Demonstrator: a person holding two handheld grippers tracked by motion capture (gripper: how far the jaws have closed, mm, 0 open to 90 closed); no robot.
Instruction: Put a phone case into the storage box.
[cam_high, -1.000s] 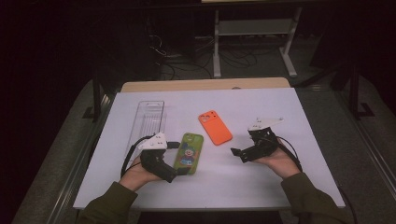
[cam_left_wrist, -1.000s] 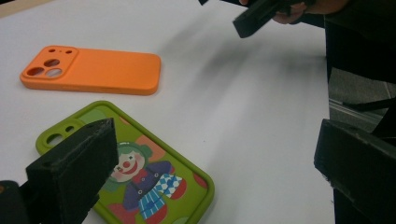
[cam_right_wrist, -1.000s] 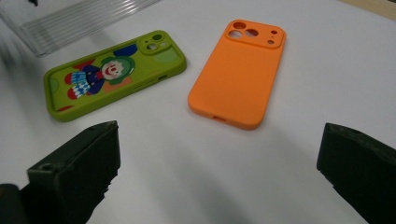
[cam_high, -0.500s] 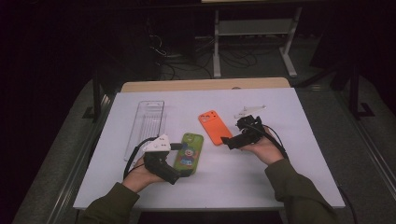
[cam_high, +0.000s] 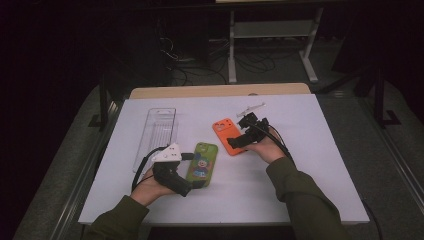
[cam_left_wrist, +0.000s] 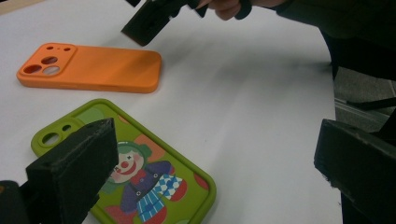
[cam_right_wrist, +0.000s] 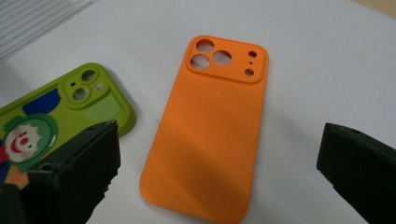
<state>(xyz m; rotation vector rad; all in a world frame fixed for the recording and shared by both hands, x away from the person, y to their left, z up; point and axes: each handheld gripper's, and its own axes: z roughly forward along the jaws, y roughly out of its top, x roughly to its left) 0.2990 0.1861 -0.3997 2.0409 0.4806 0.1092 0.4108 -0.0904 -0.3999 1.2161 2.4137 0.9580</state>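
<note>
The right gripper (cam_high: 239, 141) had moved in from the bench's right side to the orange phone case (cam_right_wrist: 205, 135) at mid-bench, fingers spread wide astride it, likely readying a grasp. The left gripper (cam_high: 192, 184), fingers released, hovered over the green phone case (cam_left_wrist: 140, 177).

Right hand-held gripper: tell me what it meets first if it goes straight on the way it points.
Most likely the orange phone case, which lies flat between the open jaws of the right hand-held gripper in its own view. Depth is unclear, so the height above the case is hard to judge.
</note>
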